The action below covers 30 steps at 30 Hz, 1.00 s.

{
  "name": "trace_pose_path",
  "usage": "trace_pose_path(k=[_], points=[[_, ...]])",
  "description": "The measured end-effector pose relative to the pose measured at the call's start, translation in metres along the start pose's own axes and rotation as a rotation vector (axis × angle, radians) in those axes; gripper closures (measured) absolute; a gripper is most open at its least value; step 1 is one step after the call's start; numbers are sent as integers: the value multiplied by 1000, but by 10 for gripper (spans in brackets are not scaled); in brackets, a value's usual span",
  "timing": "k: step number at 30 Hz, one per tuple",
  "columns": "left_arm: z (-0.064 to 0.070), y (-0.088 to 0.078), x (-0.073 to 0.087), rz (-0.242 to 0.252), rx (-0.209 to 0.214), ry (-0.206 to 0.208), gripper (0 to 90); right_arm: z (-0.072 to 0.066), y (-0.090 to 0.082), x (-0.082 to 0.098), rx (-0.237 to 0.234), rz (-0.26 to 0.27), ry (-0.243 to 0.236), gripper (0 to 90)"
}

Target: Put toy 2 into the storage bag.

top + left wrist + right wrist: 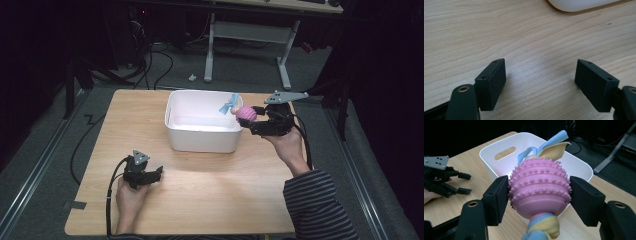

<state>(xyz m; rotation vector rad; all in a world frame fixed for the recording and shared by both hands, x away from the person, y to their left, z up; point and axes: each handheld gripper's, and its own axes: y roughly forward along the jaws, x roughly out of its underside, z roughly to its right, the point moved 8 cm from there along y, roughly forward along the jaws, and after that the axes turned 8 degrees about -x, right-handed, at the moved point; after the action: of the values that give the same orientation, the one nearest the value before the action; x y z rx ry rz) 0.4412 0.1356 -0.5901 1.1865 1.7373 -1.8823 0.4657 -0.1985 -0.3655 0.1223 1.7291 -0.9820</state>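
A pink studded ball (539,187) with blue and yellow fabric strips (551,147) knotted through it is clamped between the jaws of my right gripper (539,195). In the high view the ball (246,113) hangs at the right rim of a white bin (202,132), with the right gripper (256,119) held above the table. The bin (499,167) lies just beyond the ball and looks empty. My left gripper (159,172) rests low on the table near the front left, jaws spread wide over bare wood (540,75) with nothing between them.
The wooden table (200,200) has free room in front of the bin. A corner of the bin (579,5) shows beyond the left gripper. Desk legs (285,65) and cables (160,65) stand on the grey floor behind the table.
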Motion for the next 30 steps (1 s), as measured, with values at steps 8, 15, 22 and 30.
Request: trace_pose_path(k=[8,15,22,30], points=[[0,0,0,0,0,0,254,6,12,-3,8,-12,17,350],[0,0,0,0,-1,0,254,13,27,-8,16,-41,26,351],[0,0,0,0,-1,0,254,20,43,-6,15,-77,47,350],[0,0,0,0,0,0,254,27,58,0,15,-122,69,349]])
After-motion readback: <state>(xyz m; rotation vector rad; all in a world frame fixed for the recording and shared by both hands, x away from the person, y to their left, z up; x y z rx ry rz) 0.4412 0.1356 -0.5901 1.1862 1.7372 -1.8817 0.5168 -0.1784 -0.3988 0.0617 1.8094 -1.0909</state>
